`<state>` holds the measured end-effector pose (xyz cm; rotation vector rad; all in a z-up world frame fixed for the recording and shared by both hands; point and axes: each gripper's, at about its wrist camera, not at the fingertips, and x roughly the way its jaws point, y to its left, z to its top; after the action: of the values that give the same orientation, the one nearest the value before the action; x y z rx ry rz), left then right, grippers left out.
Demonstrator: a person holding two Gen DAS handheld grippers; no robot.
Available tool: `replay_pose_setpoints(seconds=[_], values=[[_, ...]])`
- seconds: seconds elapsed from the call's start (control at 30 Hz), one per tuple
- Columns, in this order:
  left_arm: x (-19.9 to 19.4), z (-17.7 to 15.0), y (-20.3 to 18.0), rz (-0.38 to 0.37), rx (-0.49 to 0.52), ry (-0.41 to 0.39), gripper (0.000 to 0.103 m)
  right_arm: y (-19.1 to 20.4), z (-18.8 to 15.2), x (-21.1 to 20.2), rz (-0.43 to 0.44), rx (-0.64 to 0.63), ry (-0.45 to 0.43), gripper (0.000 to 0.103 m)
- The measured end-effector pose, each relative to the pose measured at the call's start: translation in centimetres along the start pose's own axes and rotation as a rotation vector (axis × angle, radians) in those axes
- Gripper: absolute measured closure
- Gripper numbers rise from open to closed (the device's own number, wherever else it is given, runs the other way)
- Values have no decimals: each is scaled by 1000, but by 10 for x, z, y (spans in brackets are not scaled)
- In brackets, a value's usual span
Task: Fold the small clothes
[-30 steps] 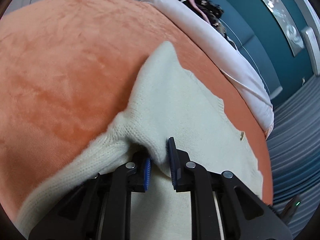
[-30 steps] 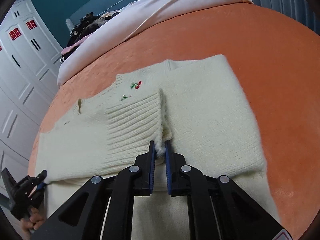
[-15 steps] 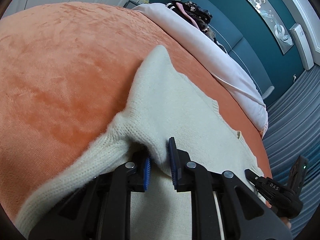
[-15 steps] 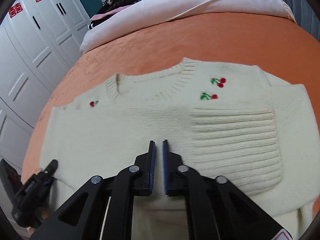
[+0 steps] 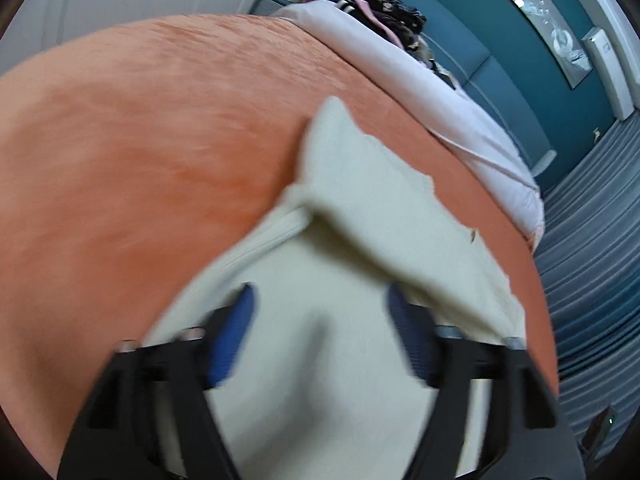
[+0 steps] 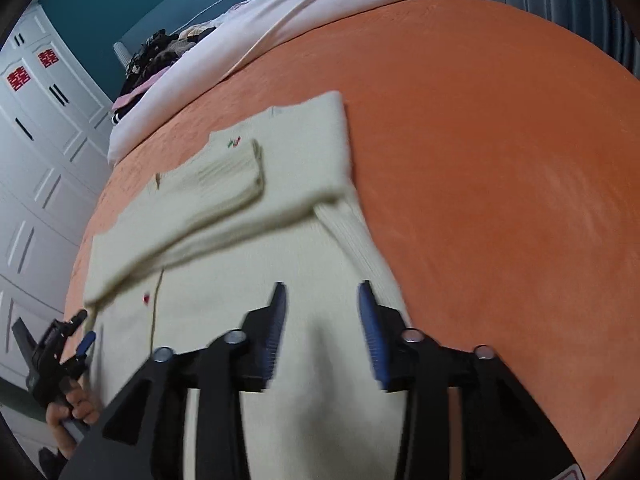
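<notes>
A small cream knit sweater (image 6: 248,216) with cherry embroidery lies on the orange bedspread (image 6: 500,140), its upper part folded down over the lower part. In the left wrist view the sweater (image 5: 360,232) shows the same folded flap. My left gripper (image 5: 320,304) is open and empty just above the cream knit. My right gripper (image 6: 322,304) is open and empty above the sweater's lower part. The left gripper also shows in the right wrist view (image 6: 60,344), at the sweater's left edge, held by a hand.
A pale pink duvet (image 6: 280,20) and a pile of dark clothes (image 6: 156,56) lie at the head of the bed. White wardrobe doors (image 6: 36,128) stand to the left. A teal headboard wall (image 5: 500,52) and grey curtains (image 5: 592,248) are behind.
Both grippers have opened and let go of the sweater. The folded part now lies over the lower half. Both grippers have pulled back; the current frames are motion blurred.
</notes>
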<state>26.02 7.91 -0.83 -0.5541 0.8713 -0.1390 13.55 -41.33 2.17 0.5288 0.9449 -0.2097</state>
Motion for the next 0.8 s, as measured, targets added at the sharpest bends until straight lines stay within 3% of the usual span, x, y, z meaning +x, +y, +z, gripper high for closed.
replay_pose_setpoints(seconds=[0.07,0.17,0.27,0.43,0.53,0.6,0.67,0.7,0.73,0.8], values=[[-44,-20,23,7,-7,-4,12,-22,-40,-30,-23,9,26,39],[-89,-53,63,77,-60,57,9,-49,-93,-54,-25,65,115,38],[-121,-82,87,58,-92,69,8,-61,-135,-73,49,143,145,36],[-127,-107,76,51,-85,94,5,-50,-155,-69,181,196,167,36],[-120,-106,66,71,-65,110,6,-39,-153,-61,179,211,136,36],[-118,-104,62,41,-75,131,21,-31,-147,-60,181,217,110,45],[-114,-104,59,-5,-78,169,63,-30,-145,-58,200,225,105,83],[-111,-104,57,-16,-86,199,74,-30,-142,-56,215,234,115,93],[-109,-104,57,-16,-98,217,92,-32,-140,-54,239,251,124,94],[-117,-104,55,-13,-97,204,93,-33,-136,-60,273,276,107,94]])
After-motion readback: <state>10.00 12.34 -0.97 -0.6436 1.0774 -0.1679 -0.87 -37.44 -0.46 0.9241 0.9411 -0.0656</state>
